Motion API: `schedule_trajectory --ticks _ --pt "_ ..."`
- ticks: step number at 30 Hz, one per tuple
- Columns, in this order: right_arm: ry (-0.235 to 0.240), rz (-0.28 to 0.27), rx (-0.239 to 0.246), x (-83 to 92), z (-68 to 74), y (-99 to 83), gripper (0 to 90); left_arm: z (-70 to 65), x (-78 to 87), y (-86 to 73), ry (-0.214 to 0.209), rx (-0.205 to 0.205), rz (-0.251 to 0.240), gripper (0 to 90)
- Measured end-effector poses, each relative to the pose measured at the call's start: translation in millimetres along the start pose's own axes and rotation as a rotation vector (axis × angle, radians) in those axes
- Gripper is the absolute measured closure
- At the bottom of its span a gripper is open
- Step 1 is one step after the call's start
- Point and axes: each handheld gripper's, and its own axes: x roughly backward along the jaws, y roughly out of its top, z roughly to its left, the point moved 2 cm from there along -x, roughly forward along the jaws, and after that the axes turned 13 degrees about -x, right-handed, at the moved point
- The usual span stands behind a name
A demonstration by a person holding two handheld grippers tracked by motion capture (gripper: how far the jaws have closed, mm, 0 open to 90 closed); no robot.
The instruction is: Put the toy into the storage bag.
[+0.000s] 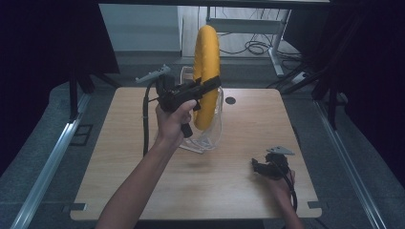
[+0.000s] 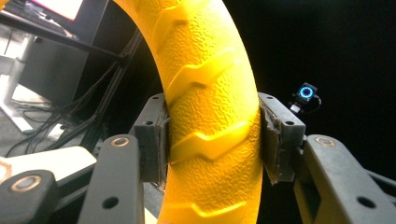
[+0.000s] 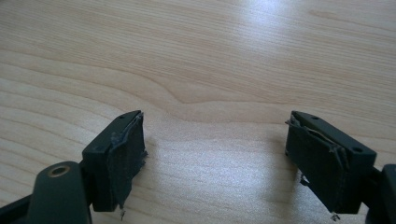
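The pale wooden table (image 1: pixel 239 181) carries a clear plastic stand (image 1: pixel 210 138), hard to make out behind the large yellow treaded rubber ring (image 1: pixel 206 71), held upright above it. The left gripper (image 2: pixel 212 140) clamps the ring's band, whose ends run out of frame. The right gripper (image 3: pixel 215 154) rests spread wide, empty.

Setting: a lab or test room | Evidence: a lone wooden tabletop (image 1: pixel 239 191) on grey carpet, metal floor rails (image 1: pixel 47 162) on both sides, dark curtains (image 1: pixel 52 43) around it, a white desk frame (image 1: pixel 277 47) and loose cables (image 1: pixel 258 46) on the floor behind.
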Motion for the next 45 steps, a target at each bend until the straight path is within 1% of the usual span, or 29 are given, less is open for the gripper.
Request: schedule_trajectory --ticks 1,2,3,9,10,13,16,18,19,21,22,23,27,31,37,45 --pt "0.0 0.0 0.0 0.0 0.0 0.0 20.0 2.9 0.3 -2.5 0.004 0.007 0.002 50.5" --pt "0.0 0.001 0.0 0.2 0.0 0.0 20.0 8.7 0.7 -7.6 0.013 0.02 0.01 50.5" --pt "0.0 0.001 -0.002 0.1 0.2 0.0 20.0 8.7 0.7 -7.6 0.013 0.02 0.01 50.5" --pt "0.001 0.002 0.004 0.0 -0.1 0.1 20.1 27.6 0.5 -26.3 0.037 0.068 0.028 50.5" --pt "0.001 0.002 0.004 0.0 -0.1 0.1 20.1 27.6 0.5 -26.3 0.037 0.068 0.028 50.5" --pt "0.002 0.002 0.003 0.1 0.0 0.1 20.1 33.6 -0.8 -33.7 0.045 0.085 0.036 50.5" --pt "0.001 0.001 0.002 0.1 0.1 0.0 20.1 37.9 -0.8 -39.5 0.053 0.09 0.04 50.5" --pt "0.001 0.001 0.003 0.1 0.0 0.0 20.1 42.9 0.8 -46.5 0.07 0.101 0.04 50.5" --pt "0.002 0.001 0.002 0.2 0.0 0.0 20.1 42.9 0.8 -46.5 0.07 0.101 0.04 50.5" --pt "0.002 0.002 0.002 0.2 0.1 0.0 20.1 49.2 3.6 -54.3 0.093 0.111 0.042 50.5" --pt "0.002 0.002 0.002 0.2 0.1 0.0 20.1 49.2 3.6 -54.3 0.093 0.111 0.042 50.5" --pt "0.002 0.002 0.002 0.2 0.0 0.0 20.1 53.5 5.5 -59.3 0.103 0.123 0.046 50.5" --pt "0.002 0.002 0.002 0.2 0.0 0.0 20.1 60.4 7.9 -66.3 0.124 0.142 0.05 50.5" --pt "0.002 0.002 0.002 0.2 0.1 0.0 20.1 66.8 9.3 -74.1 0.144 0.149 0.062 50.5" --pt "0.001 0.003 0.001 0.2 0.1 0.0 20.1 73.8 8.9 -86.2 0.162 0.165 0.079 50.5" --pt "0.001 0.003 0.001 0.3 0.1 0.0 20.1 79.2 7.7 -94.4 0.181 0.16 0.099 50.4"
